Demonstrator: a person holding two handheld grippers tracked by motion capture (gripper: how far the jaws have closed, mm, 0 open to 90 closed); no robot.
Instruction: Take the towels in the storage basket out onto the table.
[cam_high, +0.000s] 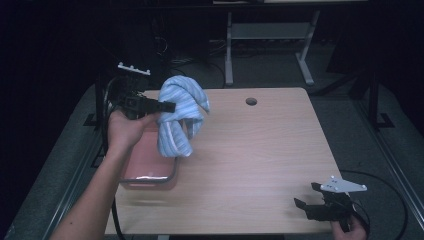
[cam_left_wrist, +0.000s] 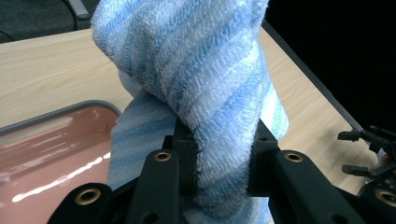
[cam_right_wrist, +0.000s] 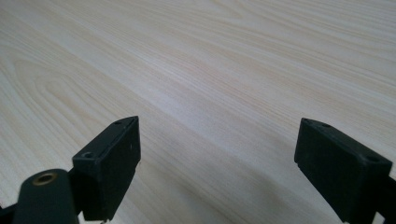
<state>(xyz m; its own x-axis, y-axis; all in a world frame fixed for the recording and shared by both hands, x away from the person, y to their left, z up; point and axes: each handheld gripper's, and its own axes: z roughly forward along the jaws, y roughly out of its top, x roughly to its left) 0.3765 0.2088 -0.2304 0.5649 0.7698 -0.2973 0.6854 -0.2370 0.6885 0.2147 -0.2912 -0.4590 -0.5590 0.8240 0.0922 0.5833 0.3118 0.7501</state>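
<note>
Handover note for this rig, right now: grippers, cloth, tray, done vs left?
Left hand-held gripper: shut on the blue striped towel, holding it lifted above the pink tray at the table's left edge.
Right hand-held gripper: open, holding nothing, low over the table's near right corner.
Done: towel gripped and raised.
Left: probably setting the towel down, in the tray or on the table; the goal is unclear.

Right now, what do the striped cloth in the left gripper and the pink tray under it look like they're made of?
The cloth looks like soft terry or microfibre, matte: looped, fuzzy ribs in blue and white. The tray looks like hard, glossy plastic, judging by its bright reflections, with a grey rim; metal can't be ruled out.
</note>
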